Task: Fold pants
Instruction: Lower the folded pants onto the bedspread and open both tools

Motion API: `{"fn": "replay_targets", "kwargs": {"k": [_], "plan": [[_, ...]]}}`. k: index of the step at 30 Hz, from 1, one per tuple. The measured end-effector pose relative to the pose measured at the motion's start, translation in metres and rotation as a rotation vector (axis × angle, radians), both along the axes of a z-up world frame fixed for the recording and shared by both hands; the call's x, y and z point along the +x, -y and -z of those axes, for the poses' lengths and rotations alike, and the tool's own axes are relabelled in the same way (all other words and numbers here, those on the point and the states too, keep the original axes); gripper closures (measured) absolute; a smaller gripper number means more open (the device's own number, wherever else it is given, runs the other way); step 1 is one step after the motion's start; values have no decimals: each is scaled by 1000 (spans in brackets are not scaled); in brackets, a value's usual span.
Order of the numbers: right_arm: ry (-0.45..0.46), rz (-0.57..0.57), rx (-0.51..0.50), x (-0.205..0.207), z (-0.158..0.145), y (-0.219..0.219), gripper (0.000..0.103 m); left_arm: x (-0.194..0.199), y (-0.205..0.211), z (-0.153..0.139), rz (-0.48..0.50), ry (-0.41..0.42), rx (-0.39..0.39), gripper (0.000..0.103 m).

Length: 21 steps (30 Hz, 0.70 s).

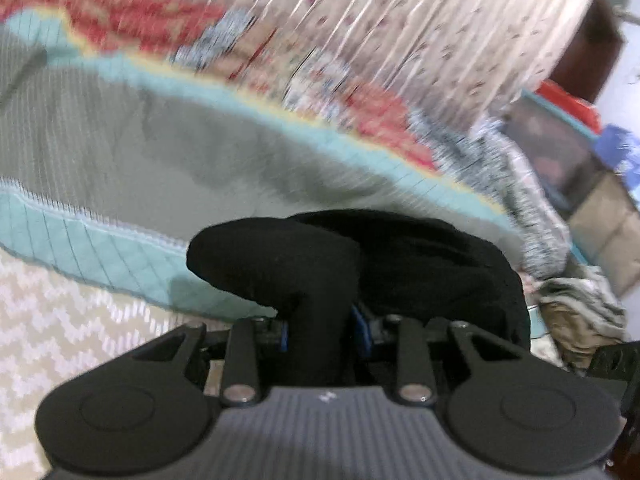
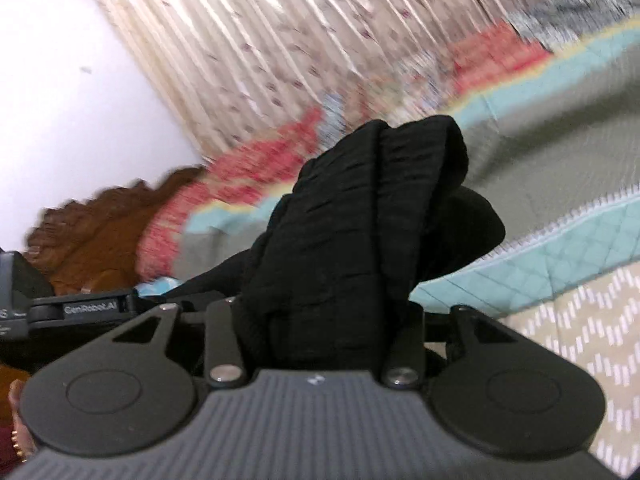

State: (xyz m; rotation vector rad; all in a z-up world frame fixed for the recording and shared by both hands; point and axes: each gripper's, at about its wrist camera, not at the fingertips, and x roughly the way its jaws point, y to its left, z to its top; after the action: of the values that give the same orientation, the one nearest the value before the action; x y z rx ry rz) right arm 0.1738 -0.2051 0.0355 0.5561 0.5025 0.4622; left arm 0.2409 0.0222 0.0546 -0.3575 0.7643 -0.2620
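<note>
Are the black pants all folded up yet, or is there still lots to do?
Not yet. Done: both grippers have grabbed the black pants. In hand: the left gripper and right gripper each pinch a bunch of cloth, lifted over the quilt. Left: no neat fold shows, so the folding and laying flat remain.

The pants (image 2: 360, 216) were matt black cloth, ribbed along the waistband. The quilt (image 1: 100, 240) was stitched teal and grey fabric over a woven chevron bedcover (image 1: 60, 320). The left gripper (image 1: 320, 332) and right gripper (image 2: 332, 320) were matt black plastic with shiny metal pins.
</note>
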Motion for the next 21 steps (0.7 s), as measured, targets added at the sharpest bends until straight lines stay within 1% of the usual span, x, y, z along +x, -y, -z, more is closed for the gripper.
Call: {"fn": "replay_targets", "kwargs": {"k": [1, 2, 3, 4, 5, 6, 7, 8, 9, 10, 12, 14, 15, 17, 18, 19, 20, 21], "plan": [[-53, 6, -18, 8, 14, 0, 56, 6, -2, 13, -2, -33, -3, 78], [-139, 11, -39, 19, 31, 0, 56, 13, 0, 31, -7, -75, -3, 78], [-224, 26, -63, 25, 47, 0, 51, 19, 2, 48, -15, -116, 5, 77], [-331, 72, -100, 30, 65, 2, 47, 20, 3, 62, -40, -148, 34, 72], [-337, 90, -69, 23, 76, 7, 46, 22, 5, 75, -70, -176, 78, 62], [-303, 87, -3, 17, 78, 16, 43, 23, 6, 89, -88, -209, 110, 54], [-315, 82, 10, 14, 77, 19, 42, 21, 5, 95, -102, -204, 113, 44], [-327, 84, 5, 12, 75, 20, 42, 18, 2, 96, -108, -196, 97, 44], [-329, 95, -2, 6, 70, 22, 39, 16, -1, 94, -113, -200, 78, 44], [-318, 122, -11, -4, 65, 24, 28, 13, -4, 91, -127, -210, 62, 44], [-285, 195, -27, -17, 57, 30, 14, 2, -11, 83, -159, -221, 52, 44], [-274, 218, -37, -37, 53, 37, 15, -12, -11, 74, -175, -210, 68, 42], [-277, 226, -45, -43, 54, 38, 15, -21, -9, 69, -180, -209, 88, 42], [-267, 244, -63, -70, 51, 40, 15, -36, -3, 61, -178, -211, 135, 41], [-267, 248, -67, -72, 52, 42, 15, -46, 0, 58, -173, -208, 168, 41], [-266, 248, -67, -82, 51, 42, 15, -58, 6, 54, -166, -202, 206, 38], [-265, 248, -65, -93, 50, 43, 15, -68, 9, 51, -160, -197, 231, 32], [-263, 249, -61, -102, 48, 44, 15, -79, 12, 47, -155, -195, 246, 29]]}}
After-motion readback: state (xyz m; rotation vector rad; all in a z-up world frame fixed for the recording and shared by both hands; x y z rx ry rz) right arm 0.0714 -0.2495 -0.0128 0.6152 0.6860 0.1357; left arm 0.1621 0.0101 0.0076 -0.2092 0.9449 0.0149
